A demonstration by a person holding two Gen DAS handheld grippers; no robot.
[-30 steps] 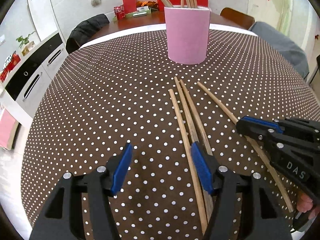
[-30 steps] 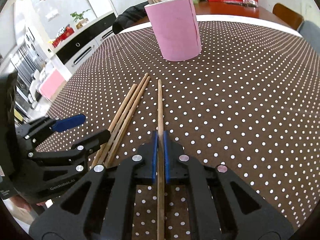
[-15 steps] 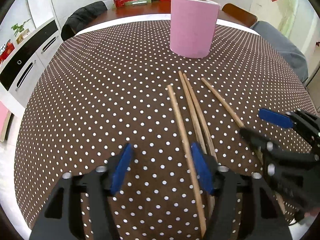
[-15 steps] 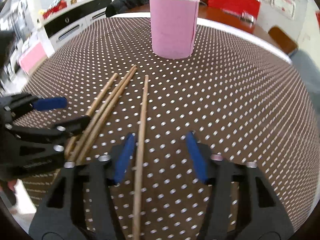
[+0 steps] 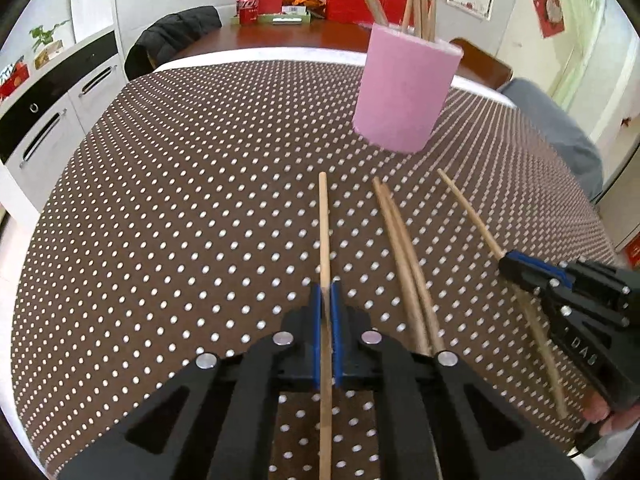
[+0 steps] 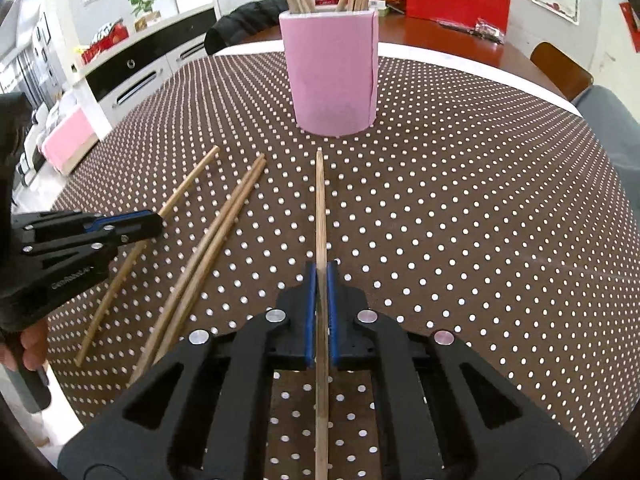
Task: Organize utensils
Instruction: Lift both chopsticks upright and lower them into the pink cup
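Both tongs (image 5: 327, 292) (image 6: 319, 272) now closed, one chopstick (image 5: 324, 232) (image 6: 320, 200) between each.

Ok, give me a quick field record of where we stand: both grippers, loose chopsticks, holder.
left gripper: shut on the leftmost chopstick
right gripper: shut on the rightmost chopstick
loose chopsticks: a pair lying side by side between the two gripped ones, on the dotted tablecloth
holder: pink cup, upright at the far side, several chopsticks already standing in it
lift status: cannot tell whether either gripped chopstick has left the cloth
remaining: four chopsticks outside the cup, two of them gripped
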